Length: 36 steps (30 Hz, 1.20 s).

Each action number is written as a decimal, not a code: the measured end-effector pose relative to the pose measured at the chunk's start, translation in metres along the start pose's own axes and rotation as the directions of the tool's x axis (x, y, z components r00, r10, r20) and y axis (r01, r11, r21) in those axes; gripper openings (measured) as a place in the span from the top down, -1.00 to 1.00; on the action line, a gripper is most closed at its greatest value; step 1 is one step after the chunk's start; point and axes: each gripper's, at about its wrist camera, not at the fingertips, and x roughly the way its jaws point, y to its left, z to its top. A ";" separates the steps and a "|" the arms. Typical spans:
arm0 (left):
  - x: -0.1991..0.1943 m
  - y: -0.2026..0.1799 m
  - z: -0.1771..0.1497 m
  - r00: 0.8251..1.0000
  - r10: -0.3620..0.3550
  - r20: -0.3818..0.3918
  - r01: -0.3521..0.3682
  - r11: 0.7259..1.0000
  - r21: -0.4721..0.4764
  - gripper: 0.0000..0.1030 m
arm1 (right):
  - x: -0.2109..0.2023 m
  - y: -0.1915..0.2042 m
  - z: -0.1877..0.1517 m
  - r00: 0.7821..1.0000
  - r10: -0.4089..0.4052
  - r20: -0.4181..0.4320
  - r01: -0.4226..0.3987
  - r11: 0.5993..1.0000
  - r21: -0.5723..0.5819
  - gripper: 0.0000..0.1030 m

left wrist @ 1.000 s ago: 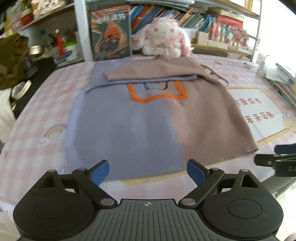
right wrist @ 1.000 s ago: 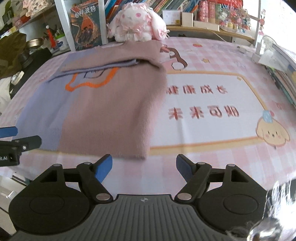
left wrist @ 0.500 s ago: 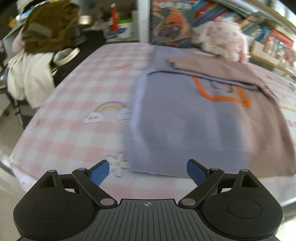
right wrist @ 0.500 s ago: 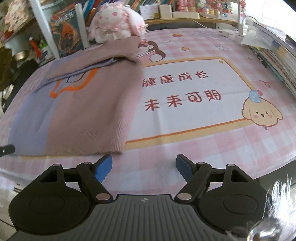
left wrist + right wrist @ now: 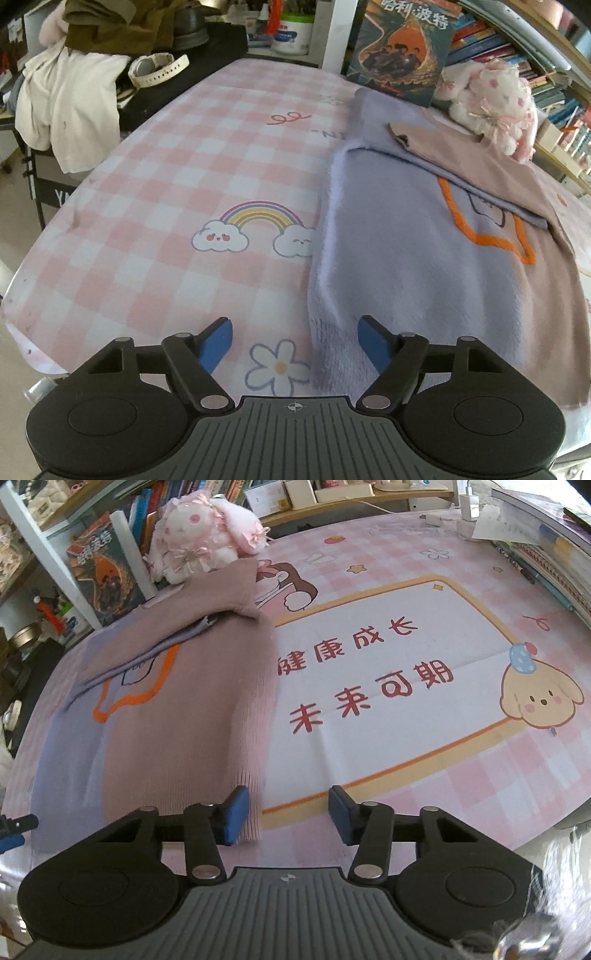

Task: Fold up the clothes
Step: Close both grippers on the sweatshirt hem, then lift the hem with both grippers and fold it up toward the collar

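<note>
The sweater [image 5: 424, 266] looks soft, fuzzy and light, so it will flop and bend anywhere you lift it. The best places to pinch are its two near corners, at the ribbed bottom edge. It lies flat on the pink checked tablecloth [image 5: 184, 177], just in front of the plush bunny [image 5: 491, 99]. It is half purple and half brown, with an orange outline in the middle (the sleeves are already folded across the top). The left gripper [image 5: 295, 341] has been closing over the purple corner but pinches nothing yet. The right gripper [image 5: 284, 814] has been closing too, around the brown corner, not squeezing it yet.
</note>
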 end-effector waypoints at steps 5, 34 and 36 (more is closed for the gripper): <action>0.006 -0.002 0.009 1.000 -0.024 -0.004 0.024 1.000 0.014 -0.46 | 0.006 0.008 0.005 1.000 -0.019 0.006 0.019 1.000 0.012 0.31; 0.012 0.005 0.026 0.944 -0.323 -0.059 0.316 0.942 -0.111 -0.28 | 0.003 0.024 0.012 0.998 0.012 0.056 -0.018 0.994 0.110 0.13; 0.014 0.008 0.026 0.940 -0.336 -0.058 0.327 0.937 -0.126 -0.28 | -0.001 0.020 0.013 0.997 -0.016 0.080 0.007 0.994 0.111 0.11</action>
